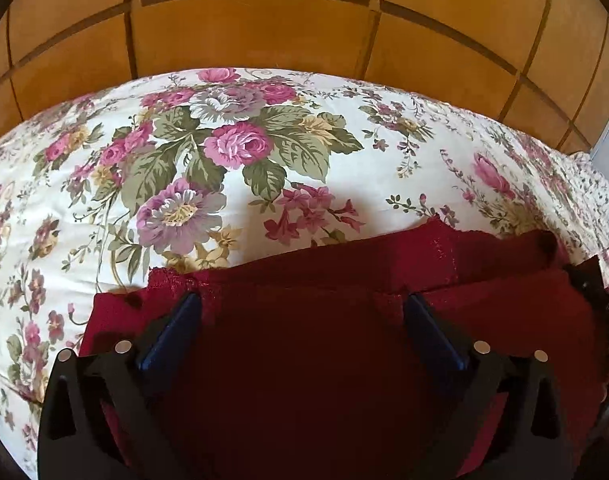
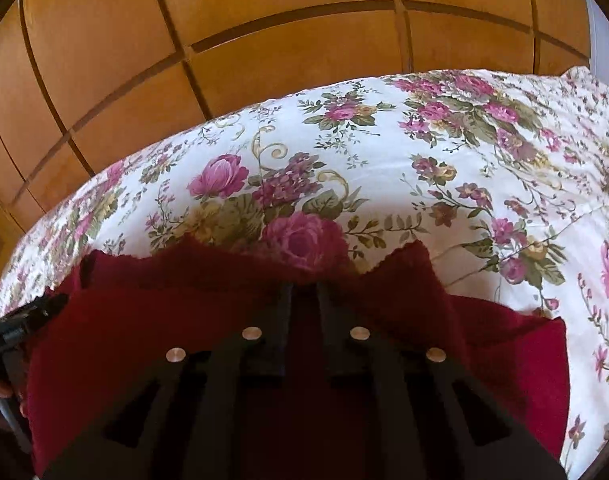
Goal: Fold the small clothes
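Left wrist: I see L claw (image 1: 304, 308) wide, red garment (image 1: 304, 380) under/between fingers, long axis crosswise. R claw (image 2: 304, 292) nearly closed, grip unclear.

We see a dark red garment (image 1: 304, 360), plain, with a slightly lighter, textured band along its far edge. The bedspread (image 1: 364, 168) is white, printed with pink and mauve roses, green leaves and small yellow flowers. The wardrobe (image 1: 264, 32) is honey-orange wood crossed by darker brown lines. The left gripper (image 1: 304, 312) is black with blue pads (image 1: 172, 332) and silver pins.
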